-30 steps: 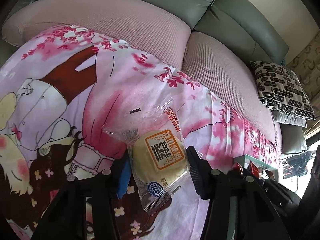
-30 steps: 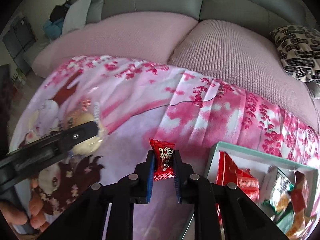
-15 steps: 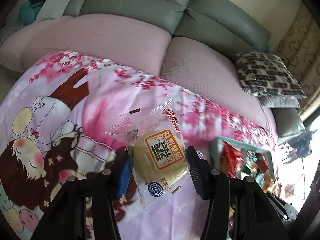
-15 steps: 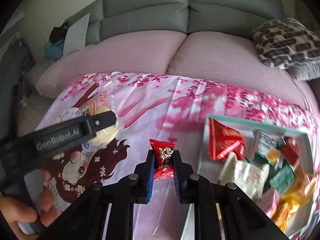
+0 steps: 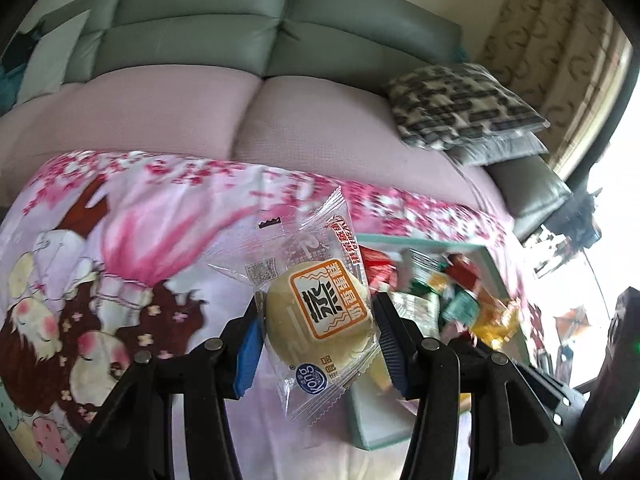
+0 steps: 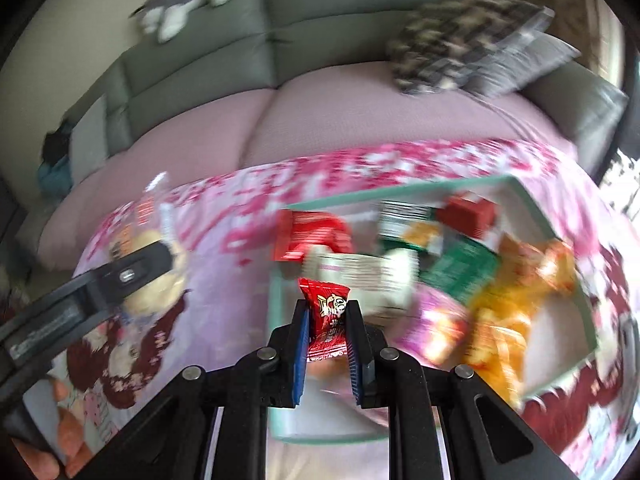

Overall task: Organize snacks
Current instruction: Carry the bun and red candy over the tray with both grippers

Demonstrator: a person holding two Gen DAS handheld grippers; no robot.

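Your left tool (image 5: 316, 316) grips a clear-wrapped pale round bun (image 5: 318, 310) between its pads, jaws partly apart to the bun's width, the wrapper's sealed ends sticking out above and below. It is held off the pink printed cloth (image 5: 160, 216), just left of the near-left corner of the box. From the right wrist view the same tool (image 6: 132, 272) and bun appear at the left, with your fingers (image 6: 68, 436) low in that corner.

Your right tool (image 6: 327, 338) is pinched nearly closed on a small red sachet (image 6: 326, 316), which stands upright between the pads, over the near-left part of the box.

Beyond both tools, the teal-rimmed box (image 6: 404, 192) lies on the cloth and holds mixed snack packets (image 6: 460, 264): red, white, green and orange; the labels are too blurred to read.

Farther back, pink seat cushions (image 5: 200, 120) run across, with a patterned pillow (image 5: 460, 104) at the right. The grey sofa back (image 5: 240, 28) is farthest, with a plush toy (image 6: 184, 4) on top of it.
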